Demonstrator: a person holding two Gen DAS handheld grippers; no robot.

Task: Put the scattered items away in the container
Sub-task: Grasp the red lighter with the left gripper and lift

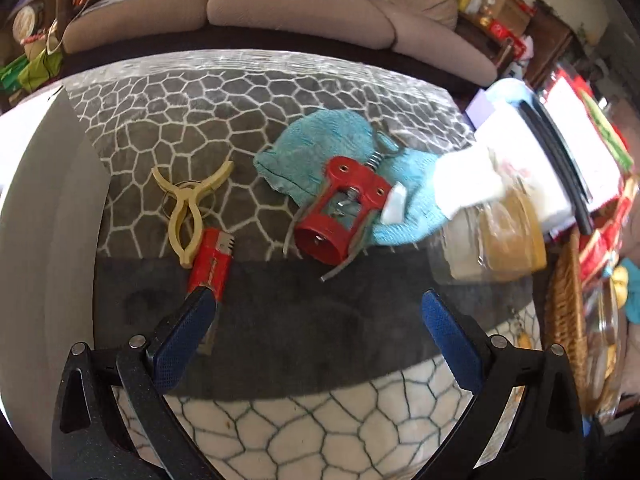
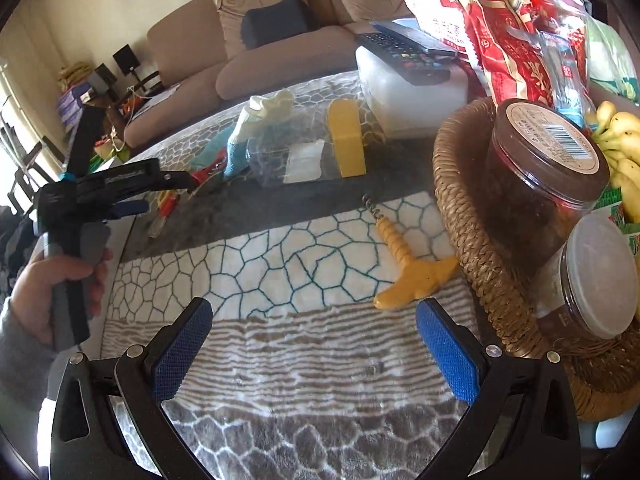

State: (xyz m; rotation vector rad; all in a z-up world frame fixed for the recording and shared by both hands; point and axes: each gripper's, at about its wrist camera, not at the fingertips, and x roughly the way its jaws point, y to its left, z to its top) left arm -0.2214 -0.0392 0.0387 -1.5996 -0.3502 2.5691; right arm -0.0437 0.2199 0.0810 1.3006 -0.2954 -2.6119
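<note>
In the left wrist view my left gripper [image 1: 316, 300] is open and empty, its left fingertip [image 1: 196, 304] just short of a red lighter [image 1: 211, 262]. A beige clothes peg [image 1: 192, 212] lies beside the lighter. A red corkscrew frame [image 1: 340, 208] rests on a teal cloth [image 1: 344, 168]. A clear container with a yellow lid [image 1: 496, 236] lies on its side at the right. In the right wrist view my right gripper [image 2: 316, 312] is open and empty, near a yellow corkscrew [image 2: 408, 264]. The container [image 2: 292, 156] lies farther back.
A wicker basket [image 2: 468, 216] holding jars stands at the right, with bananas [image 2: 620, 148] and red snack bags [image 2: 508, 40] behind. A white box [image 2: 412, 92] carries remotes. A white and blue sock [image 2: 256, 128] lies by the container. A sofa [image 1: 304, 12] lies beyond the patterned table cover.
</note>
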